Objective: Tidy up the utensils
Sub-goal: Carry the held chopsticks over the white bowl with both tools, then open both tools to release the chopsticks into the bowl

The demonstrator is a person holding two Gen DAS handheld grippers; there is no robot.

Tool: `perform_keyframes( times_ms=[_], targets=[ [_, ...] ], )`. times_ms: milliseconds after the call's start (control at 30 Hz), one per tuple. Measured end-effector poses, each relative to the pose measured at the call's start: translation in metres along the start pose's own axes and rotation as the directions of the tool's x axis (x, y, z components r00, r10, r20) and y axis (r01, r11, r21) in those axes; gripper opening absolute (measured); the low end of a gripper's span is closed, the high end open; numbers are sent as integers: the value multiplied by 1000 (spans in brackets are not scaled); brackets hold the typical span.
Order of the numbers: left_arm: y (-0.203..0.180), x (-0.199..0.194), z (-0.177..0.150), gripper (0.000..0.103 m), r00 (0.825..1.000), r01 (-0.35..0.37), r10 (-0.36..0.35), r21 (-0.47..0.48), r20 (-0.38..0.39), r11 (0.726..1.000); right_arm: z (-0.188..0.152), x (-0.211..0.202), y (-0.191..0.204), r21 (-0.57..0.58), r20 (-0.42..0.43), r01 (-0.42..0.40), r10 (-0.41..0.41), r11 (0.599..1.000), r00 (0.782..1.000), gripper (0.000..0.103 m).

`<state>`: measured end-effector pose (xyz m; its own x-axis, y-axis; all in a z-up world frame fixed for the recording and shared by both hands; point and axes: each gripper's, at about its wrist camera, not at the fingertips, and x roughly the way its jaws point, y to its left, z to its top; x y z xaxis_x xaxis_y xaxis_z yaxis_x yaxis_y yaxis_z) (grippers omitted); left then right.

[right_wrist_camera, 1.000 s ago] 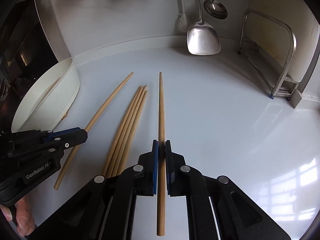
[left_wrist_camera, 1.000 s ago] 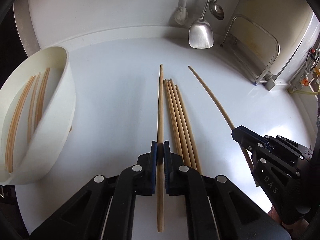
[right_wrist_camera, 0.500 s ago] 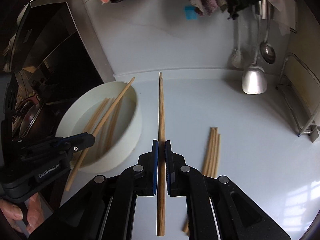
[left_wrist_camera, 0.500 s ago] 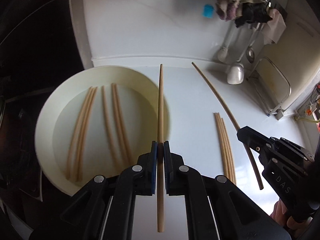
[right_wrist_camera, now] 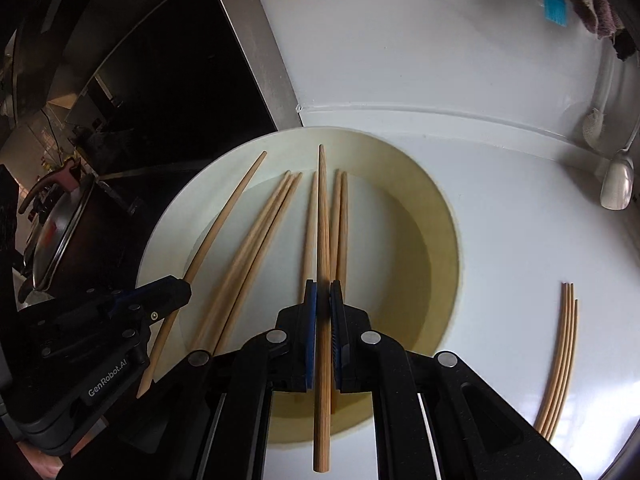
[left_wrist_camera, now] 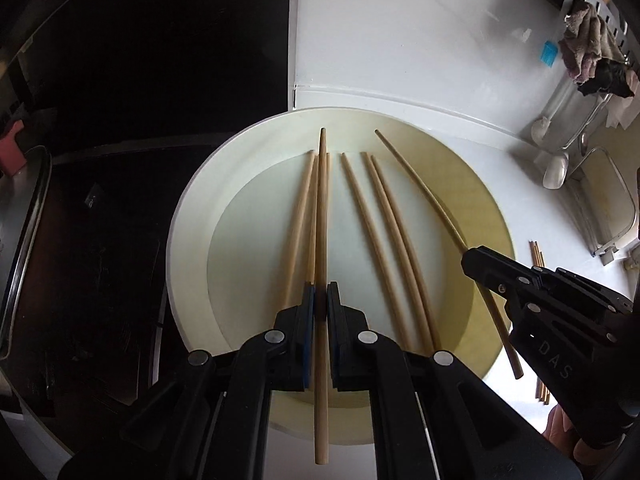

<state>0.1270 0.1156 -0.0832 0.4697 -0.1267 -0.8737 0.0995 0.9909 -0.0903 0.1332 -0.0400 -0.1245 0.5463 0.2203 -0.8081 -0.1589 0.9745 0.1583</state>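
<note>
Both claws are clamped on a chopstick each: our left claw [left_wrist_camera: 319,300] grips one [left_wrist_camera: 321,240], our right claw [right_wrist_camera: 323,300] another [right_wrist_camera: 323,248], both over the white bowl [left_wrist_camera: 188,248]. Several chopsticks [left_wrist_camera: 384,248] already lie inside. At three o'clock on the tabletop [right_wrist_camera: 520,208], one bundle [right_wrist_camera: 562,360] remains, so we judge the sorting well along.

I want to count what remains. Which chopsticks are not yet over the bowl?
The small bundle of chopsticks lying on the white counter, right of the cream bowl. All others lie inside it or are gripped above it.
</note>
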Motion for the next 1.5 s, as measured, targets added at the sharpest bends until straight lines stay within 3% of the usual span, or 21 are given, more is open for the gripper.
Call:
perform_keyframes(
  times_ms=[233,767,833,867,1033,1233,1500],
  targets=[
    [9,30,5,7,997,26,-24,23,-71,999,5,35,1,66,-71,35,-30,997,997,6],
    [13,51,9,7,994,35,-31,35,-106,999,5,54,-4,107,-129,69,-55,992,990,7],
    [14,49,10,9,994,28,-25,33,-110,999,6,56,-3,109,-126,71,-57,991,990,15],
    [15,48,10,11,994,27,-24,30,-108,999,6,55,-3,111,-125,72,-58,991,990,18],
    [17,34,13,58,998,8,-7,21,-58,1000,7,44,-5,113,-100,73,-62,991,993,22],
    [15,16,12,70,1000,-8,8,32,-7,999,3,31,-7,121,-75,79,-70,989,995,27],
    [10,0,6,73,1000,-4,3,34,12,999,-9,6,-11,135,-44,82,-76,988,996,33]
  ],
)
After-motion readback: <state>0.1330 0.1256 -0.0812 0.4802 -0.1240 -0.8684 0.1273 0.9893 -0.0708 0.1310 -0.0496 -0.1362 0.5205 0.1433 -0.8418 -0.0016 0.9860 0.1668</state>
